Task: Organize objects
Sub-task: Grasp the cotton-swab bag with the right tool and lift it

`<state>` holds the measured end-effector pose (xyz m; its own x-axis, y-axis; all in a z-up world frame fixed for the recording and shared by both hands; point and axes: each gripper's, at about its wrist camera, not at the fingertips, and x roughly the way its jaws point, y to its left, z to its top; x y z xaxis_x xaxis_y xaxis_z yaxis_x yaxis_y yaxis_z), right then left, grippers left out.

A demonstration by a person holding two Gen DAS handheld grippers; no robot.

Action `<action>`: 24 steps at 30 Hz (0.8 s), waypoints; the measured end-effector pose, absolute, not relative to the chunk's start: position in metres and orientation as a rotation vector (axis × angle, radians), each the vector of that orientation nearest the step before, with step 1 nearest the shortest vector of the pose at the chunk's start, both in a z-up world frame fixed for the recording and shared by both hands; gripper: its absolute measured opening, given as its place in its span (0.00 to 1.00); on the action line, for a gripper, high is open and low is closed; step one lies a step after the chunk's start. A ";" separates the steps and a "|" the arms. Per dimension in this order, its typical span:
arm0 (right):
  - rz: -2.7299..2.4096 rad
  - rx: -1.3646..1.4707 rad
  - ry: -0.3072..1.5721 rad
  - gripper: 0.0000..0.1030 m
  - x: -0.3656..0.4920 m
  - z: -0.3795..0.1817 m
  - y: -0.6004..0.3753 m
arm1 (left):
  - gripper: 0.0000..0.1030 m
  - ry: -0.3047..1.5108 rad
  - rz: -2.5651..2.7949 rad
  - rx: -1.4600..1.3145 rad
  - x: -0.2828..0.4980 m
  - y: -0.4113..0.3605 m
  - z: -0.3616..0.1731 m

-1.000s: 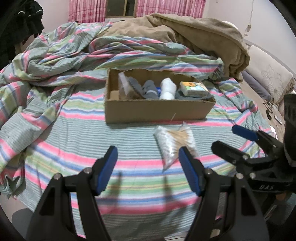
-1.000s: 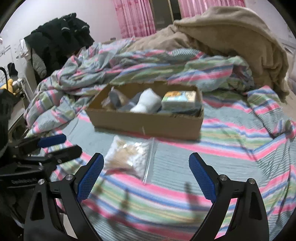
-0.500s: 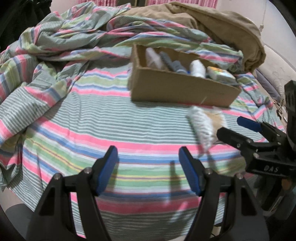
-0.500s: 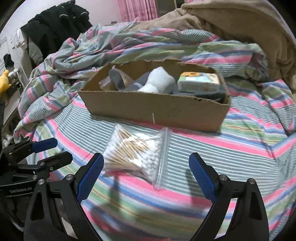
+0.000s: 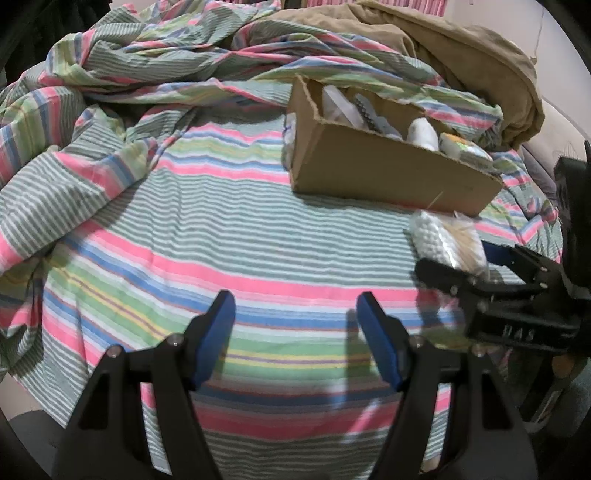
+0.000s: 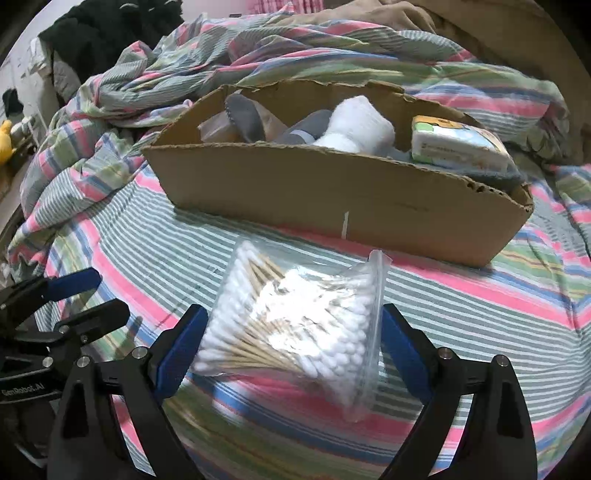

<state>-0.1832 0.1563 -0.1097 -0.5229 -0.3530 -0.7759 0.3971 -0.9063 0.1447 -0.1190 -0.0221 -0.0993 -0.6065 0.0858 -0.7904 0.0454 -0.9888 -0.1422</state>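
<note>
A clear bag of cotton swabs (image 6: 295, 321) lies on the striped bed cover in front of a cardboard box (image 6: 332, 199). My right gripper (image 6: 291, 339) is open, with the bag lying between its fingers. The bag also shows in the left wrist view (image 5: 448, 240), with the right gripper (image 5: 480, 266) over it. The box (image 5: 388, 173) holds grey socks (image 6: 251, 118), a white roll (image 6: 358, 125) and a tissue pack (image 6: 454, 144). My left gripper (image 5: 297, 332) is open and empty over bare cover, left of the bag.
A rumpled striped quilt (image 5: 110, 92) lies at the left and behind the box. A brown blanket (image 5: 480, 55) is heaped at the back right. Dark clothes (image 6: 103, 33) hang at the far left. The bed's front edge is just below my grippers.
My right gripper has moved forward and down until the swab bag lies between its open fingers. My left gripper has swung left, so the box and bag now sit at its right.
</note>
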 end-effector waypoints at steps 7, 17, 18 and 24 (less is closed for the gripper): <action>-2.443 1.193 0.013 0.74 -0.180 -0.098 0.176 | 0.68 -0.226 2.762 -1.369 -0.122 -0.013 -0.096; -2.580 1.038 0.051 0.74 -0.189 -0.057 0.196 | 0.68 -0.213 2.747 -1.318 -0.131 0.002 -0.078; -2.595 1.028 0.049 0.74 -0.190 -0.054 0.199 | 0.68 -0.218 2.745 -1.313 -0.132 0.003 -0.077; -2.627 0.991 -0.012 0.74 -0.206 -0.038 0.208 | 0.68 -0.177 2.746 -1.259 -0.146 0.010 -0.061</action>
<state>-0.2057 0.2084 -0.0383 -0.7024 -0.3100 -0.6407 0.3039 -0.9446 0.1239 -0.1463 0.0102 -0.0614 -0.6484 0.1533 -0.7457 -0.0562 -0.9865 -0.1540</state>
